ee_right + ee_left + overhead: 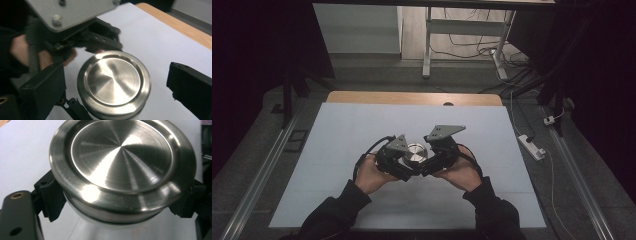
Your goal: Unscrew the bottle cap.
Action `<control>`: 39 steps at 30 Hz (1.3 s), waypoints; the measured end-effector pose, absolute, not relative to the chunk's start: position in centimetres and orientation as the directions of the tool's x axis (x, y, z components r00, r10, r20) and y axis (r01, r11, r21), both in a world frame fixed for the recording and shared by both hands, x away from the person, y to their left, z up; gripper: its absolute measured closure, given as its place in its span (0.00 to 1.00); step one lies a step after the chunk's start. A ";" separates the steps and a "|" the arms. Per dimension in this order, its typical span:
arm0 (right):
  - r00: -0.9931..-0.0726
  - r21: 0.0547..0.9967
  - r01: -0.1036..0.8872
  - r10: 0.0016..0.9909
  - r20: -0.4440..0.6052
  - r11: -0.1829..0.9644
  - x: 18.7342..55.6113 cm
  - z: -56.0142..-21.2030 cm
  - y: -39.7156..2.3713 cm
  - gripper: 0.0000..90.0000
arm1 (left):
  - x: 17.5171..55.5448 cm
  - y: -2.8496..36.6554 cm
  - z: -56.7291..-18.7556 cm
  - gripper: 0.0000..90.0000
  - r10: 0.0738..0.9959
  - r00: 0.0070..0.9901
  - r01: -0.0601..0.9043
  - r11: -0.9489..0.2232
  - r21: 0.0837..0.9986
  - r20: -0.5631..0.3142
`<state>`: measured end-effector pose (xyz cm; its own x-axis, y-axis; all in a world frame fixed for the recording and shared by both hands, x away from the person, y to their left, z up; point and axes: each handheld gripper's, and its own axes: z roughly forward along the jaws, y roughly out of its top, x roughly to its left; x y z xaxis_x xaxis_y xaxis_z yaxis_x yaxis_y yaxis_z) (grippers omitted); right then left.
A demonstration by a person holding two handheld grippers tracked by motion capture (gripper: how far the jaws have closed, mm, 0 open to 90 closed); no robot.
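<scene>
Left claw [404, 167] clamps steel lid [415, 153] — right claw [426, 166] spread beside it.

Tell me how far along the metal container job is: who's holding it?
Done: the left tongs are clamped on the round metal container below its lid rim. In hand: the right tongs stand open either side of the lid, pads apart from it. Left: gripping the lid, presumably to take it off.

High view above the table [362, 130] looking forward-down; both tongs views close on one shared steel lid [120, 165].
</scene>
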<state>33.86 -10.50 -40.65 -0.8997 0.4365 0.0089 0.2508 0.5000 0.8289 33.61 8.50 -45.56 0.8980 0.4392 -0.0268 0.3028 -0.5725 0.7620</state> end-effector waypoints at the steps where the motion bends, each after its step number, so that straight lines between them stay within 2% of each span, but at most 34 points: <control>1: -0.882 0.832 0.248 0.470 -0.017 0.496 33.5 -40.8 -10.1 0.06 | 33.6 8.4 -45.6 0.17 0.455 0.890 0.311 -0.571 0.760 -0.022; 8: -0.854 0.822 0.278 0.520 -0.026 0.497 33.4 -41.6 -9.1 0.14 | 33.5 8.3 -45.5 0.17 0.478 0.878 0.326 -0.578 0.748 -0.014; 10: -0.853 0.824 0.280 0.522 -0.022 0.493 33.4 -41.9 -9.0 0.21 | 33.5 8.2 -45.4 0.17 0.484 0.875 0.330 -0.570 0.752 -0.017; 14: -0.864 0.816 0.276 0.504 -0.022 0.508 33.4 -41.7 -9.0 0.21 | 33.5 8.4 -45.3 0.17 0.461 0.887 0.317 -0.577 0.753 -0.020; 19: -0.903 0.817 0.250 0.430 0.002 0.520 33.9 -41.5 -9.6 0.21 | 33.6 8.6 -45.1 0.17 0.401 0.916 0.279 -0.591 0.757 -0.024; 21: -0.937 0.816 0.223 0.348 0.028 0.534 34.3 -41.3 -10.3 0.21 | 33.5 8.6 -45.2 0.17 0.360 0.932 0.259 -0.588 0.766 -0.039; 23: -0.945 0.815 0.214 0.327 0.032 0.539 34.4 -41.3 -10.4 0.21 | 33.5 8.6 -45.2 0.17 0.345 0.937 0.258 -0.587 0.768 -0.051; 24: -0.964 0.814 0.181 0.265 0.034 0.552 34.6 -41.3 -10.8 0.21 | 33.4 8.5 -45.3 0.17 0.312 0.948 0.240 -0.590 0.771 -0.057; 25: -0.964 0.814 0.181 0.265 0.034 0.552 34.6 -41.3 -10.8 0.21 | 33.4 8.5 -45.3 0.17 0.312 0.948 0.240 -0.590 0.771 -0.057; 26: -0.976 0.811 0.151 0.218 0.030 0.565 34.6 -41.3 -11.1 0.21 | 33.4 8.5 -45.3 0.17 0.290 0.956 0.224 -0.599 0.769 -0.053; 31: -0.987 0.816 0.110 0.159 0.023 0.567 34.6 -41.3 -11.6 0.21 | 33.2 8.2 -45.2 0.17 0.263 0.964 0.199 -0.611 0.766 -0.041; 35: -0.977 0.822 0.140 0.210 0.025 0.552 34.5 -41.0 -11.6 0.14 | 33.3 8.4 -45.2 0.17 0.292 0.956 0.217 -0.600 0.770 -0.041; 36: -0.964 0.833 0.178 0.265 0.039 0.524 34.4 -40.6 -11.7 0.10 | 33.3 8.6 -45.2 0.17 0.323 0.946 0.233 -0.591 0.772 -0.038; 38: -0.958 0.835 0.190 0.283 0.043 0.516 34.3 -40.4 -11.7 0.08 | 33.4 8.7 -45.1 0.17 0.339 0.940 0.243 -0.587 0.773 -0.038; 39: -0.940 0.833 0.218 0.339 0.040 0.508 34.1 -40.1 -11.5 0.04 | 33.4 8.8 -45.1 0.17 0.374 0.927 0.265 -0.576 0.773 -0.040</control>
<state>34.15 -11.53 -40.09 -0.9401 0.3386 0.0397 0.2181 0.5077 0.8335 33.43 8.76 -45.14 0.9266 0.3741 -0.0395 0.2654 -0.5756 0.7735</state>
